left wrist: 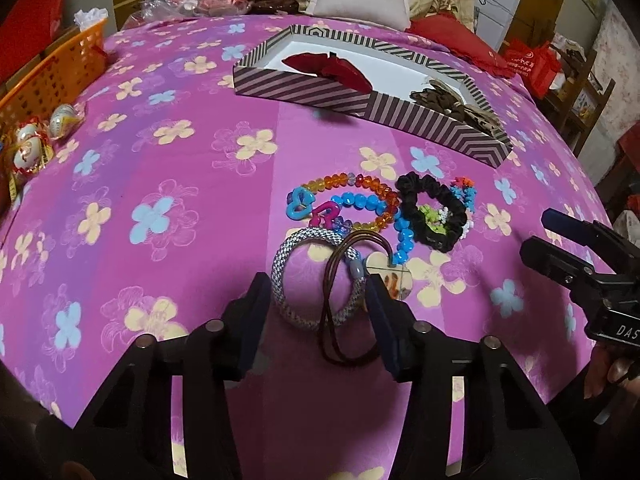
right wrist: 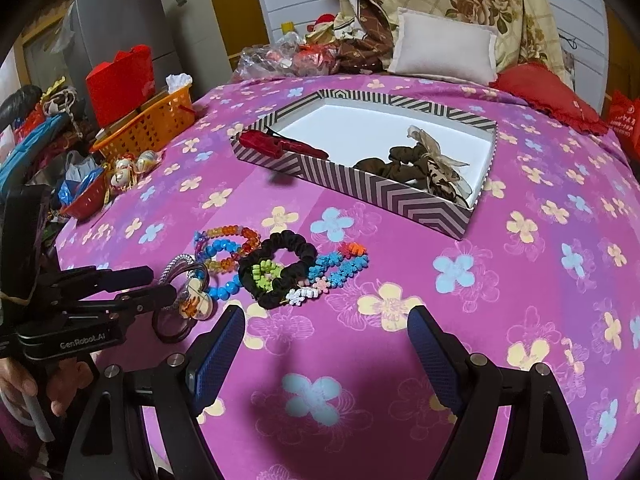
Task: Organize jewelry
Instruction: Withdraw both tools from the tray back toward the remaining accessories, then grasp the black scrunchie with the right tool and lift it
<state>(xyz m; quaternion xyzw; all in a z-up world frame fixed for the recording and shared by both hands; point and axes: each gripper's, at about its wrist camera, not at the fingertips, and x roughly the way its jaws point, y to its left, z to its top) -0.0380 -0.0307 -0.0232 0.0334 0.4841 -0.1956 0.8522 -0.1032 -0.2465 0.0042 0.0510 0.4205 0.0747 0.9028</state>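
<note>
Between the jaws of your left gripper (left wrist: 318, 300), low in the left wrist view, lies the grey-and-white woven bangle (left wrist: 318, 276) with a brown cord loop (left wrist: 340, 312) across it; the jaws stand open on either side of it and grip nothing. Just right of the right-hand finger sits a round cream pendant (left wrist: 394, 276), so judge the closing carefully: you likely want the bangle alone, and the cord may come along.

Just beyond, at frame centre, the rest of the pile waits on the pink flowered bed cover (left wrist: 160, 160): an orange bead bracelet (left wrist: 352, 184), a blue bead bracelet (left wrist: 376, 208), a black scrunchie (left wrist: 432, 208) and a string of small coloured flower beads (right wrist: 336, 272).

Your right gripper (right wrist: 326, 340) hovers open and empty at the bottom of its own view, over bare cover.

Farther up, right of centre, the striped box (left wrist: 304, 88) already holds a red bow (left wrist: 332, 68) and a brown scrunchie (right wrist: 404, 164). So sorting appears part done. Next, lower, close on the bangle, lift clear of the cord, carry it to the box.
</note>
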